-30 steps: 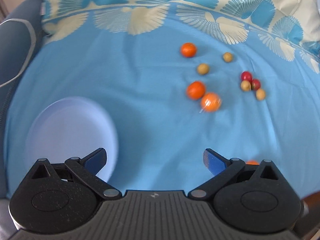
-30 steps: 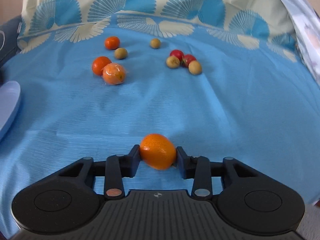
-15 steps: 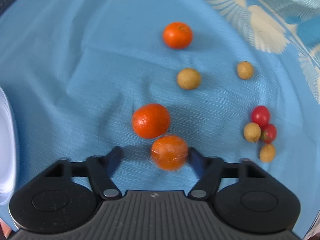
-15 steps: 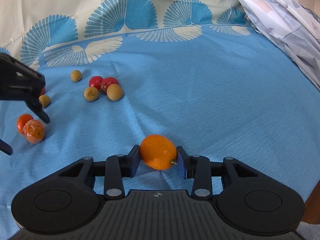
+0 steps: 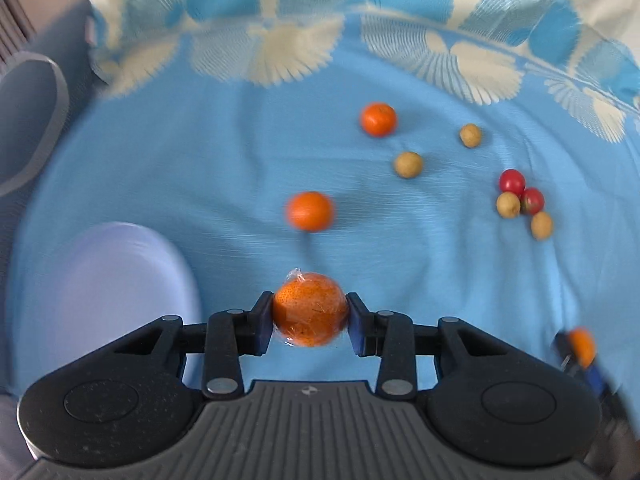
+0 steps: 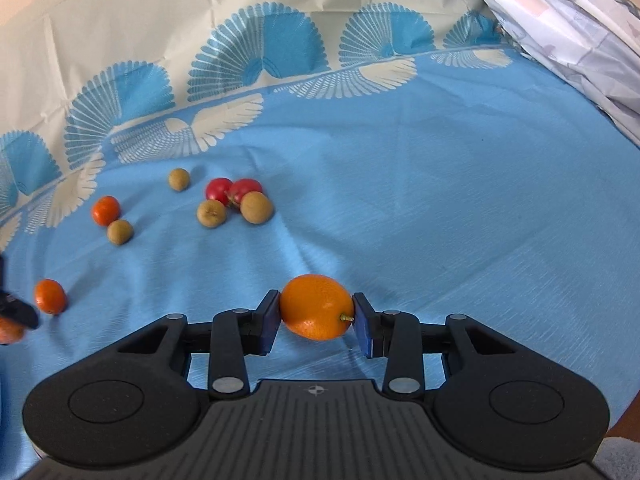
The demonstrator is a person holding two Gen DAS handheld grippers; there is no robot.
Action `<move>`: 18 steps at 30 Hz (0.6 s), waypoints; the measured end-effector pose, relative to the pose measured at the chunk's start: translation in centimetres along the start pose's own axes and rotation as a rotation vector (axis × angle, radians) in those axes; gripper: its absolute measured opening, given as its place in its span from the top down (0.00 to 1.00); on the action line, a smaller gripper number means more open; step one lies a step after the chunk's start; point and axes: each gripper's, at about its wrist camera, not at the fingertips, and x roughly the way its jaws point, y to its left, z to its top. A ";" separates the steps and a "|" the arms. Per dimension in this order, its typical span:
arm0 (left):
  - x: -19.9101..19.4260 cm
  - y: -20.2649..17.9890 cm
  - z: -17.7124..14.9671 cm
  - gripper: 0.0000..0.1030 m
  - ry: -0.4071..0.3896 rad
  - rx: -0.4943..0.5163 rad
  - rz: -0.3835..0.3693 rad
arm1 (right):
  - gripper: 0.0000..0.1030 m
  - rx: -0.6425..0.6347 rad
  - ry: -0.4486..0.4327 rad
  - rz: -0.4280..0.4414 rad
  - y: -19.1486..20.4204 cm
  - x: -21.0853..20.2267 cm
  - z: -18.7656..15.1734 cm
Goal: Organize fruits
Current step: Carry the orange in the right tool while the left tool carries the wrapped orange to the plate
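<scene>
Squeezing a film-wrapped mandarin (image 5: 309, 310) between both blue pads, the left gripper (image 5: 309, 316) has its load lifted clear of the blue tablecloth (image 5: 200, 168), and the likeliest trouble starts right there: the clear wrap looks slick and bunches to a loose twist at the top, so I judge the fruit could rotate or slide out of the pinch if the hand swings quickly. The blur across this view suggests the hand is in motion. The wrapped fruit sits centred between the fingertips, level with them, with the pale lilac plate (image 5: 112, 280) just to the lower left, near but not under it; letting go short of the rim would send the mandarin rolling over the cloth. The right gripper (image 6: 316, 312) is likewise clamped on an oval orange fruit (image 6: 316, 307), held end to end with its stem stub against the right pad, a narrow contact that could pivot. Farther out on the cloth lie two loose mandarins (image 5: 311, 211), four tan longans (image 5: 407, 164) and two red cherry tomatoes (image 5: 512, 180), the tomatoes touching a longan, so a dropped fruit could scatter that cluster.
</scene>
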 end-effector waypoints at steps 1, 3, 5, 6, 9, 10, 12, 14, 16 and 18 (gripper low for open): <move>-1.2 1.0 -0.6 0.60 -0.018 0.008 0.006 | 0.61 -0.021 -0.006 0.006 0.3 -0.7 0.0; -4.0 3.1 -2.1 0.60 -0.053 0.023 0.006 | 0.61 -0.060 -0.023 0.027 0.9 -2.7 0.3; -6.9 5.3 -3.8 0.60 -0.084 0.024 0.012 | 0.61 -0.085 -0.042 0.075 1.5 -5.9 0.6; -8.2 6.3 -4.6 0.60 -0.102 0.022 0.014 | 0.61 -0.100 -0.045 0.102 1.9 -7.6 0.6; -11.7 9.6 -7.1 0.60 -0.123 0.013 0.005 | 0.61 -0.133 -0.037 0.211 3.2 -13.2 0.1; -12.5 10.6 -7.8 0.60 -0.125 0.003 0.000 | 0.61 -0.142 -0.028 0.251 3.7 -15.0 -0.3; -14.2 12.8 -9.4 0.60 -0.134 -0.019 -0.003 | 0.61 -0.164 -0.015 0.314 4.8 -18.2 -1.3; -15.6 14.9 -11.0 0.60 -0.151 -0.049 0.001 | 0.61 -0.192 -0.007 0.365 6.1 -21.0 -2.3; -16.8 16.9 -12.6 0.60 -0.164 -0.070 0.006 | 0.61 -0.208 -0.006 0.406 7.5 -23.6 -3.3; -17.7 18.7 -14.0 0.60 -0.172 -0.101 0.002 | 0.61 -0.232 -0.006 0.447 8.7 -25.5 -3.9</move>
